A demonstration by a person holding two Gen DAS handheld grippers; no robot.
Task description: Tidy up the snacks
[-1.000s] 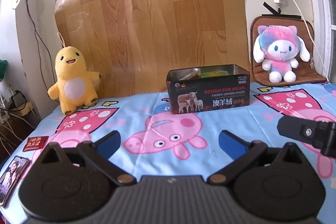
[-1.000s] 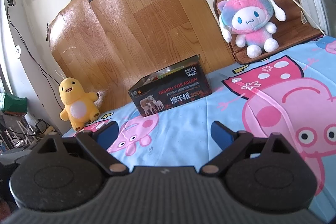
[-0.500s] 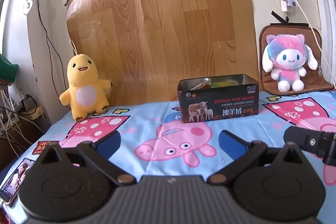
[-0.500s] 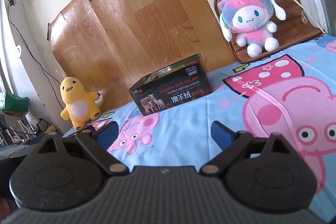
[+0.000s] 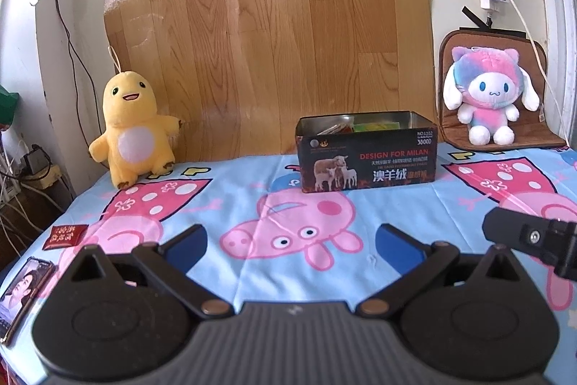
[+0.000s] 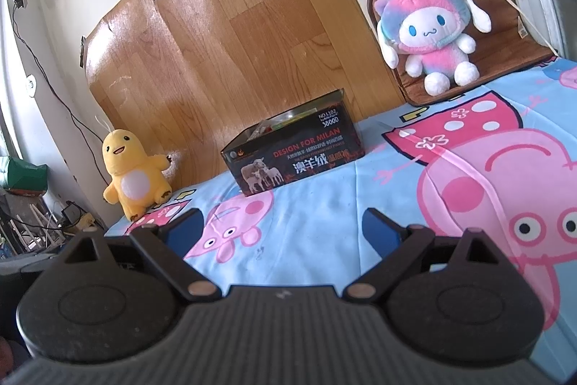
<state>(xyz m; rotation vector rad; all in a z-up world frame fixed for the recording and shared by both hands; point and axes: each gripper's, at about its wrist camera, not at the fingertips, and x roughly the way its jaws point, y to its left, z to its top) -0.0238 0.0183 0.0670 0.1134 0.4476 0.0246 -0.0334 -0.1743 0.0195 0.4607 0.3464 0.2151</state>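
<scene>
Tin (image 5: pixel 367 152) of snacks (image 5: pixel 357 127), lidless, standing on the cartoon-pig cloth (image 5: pixel 252 190) at 12 o'clock from both the left gripper (image 5: pixel 291 246) and the right gripper (image 6: pixel 281 229), each hovering with jaws spread and empty, yellow plush (image 5: pixel 131 128) at 10 o'clock, pink plush (image 5: pixel 487 100) at 2 o'clock.

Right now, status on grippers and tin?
Left gripper open, empty. Right gripper open, empty. Black rectangular metal tin lidless, snacks inside. Path clear.
</scene>
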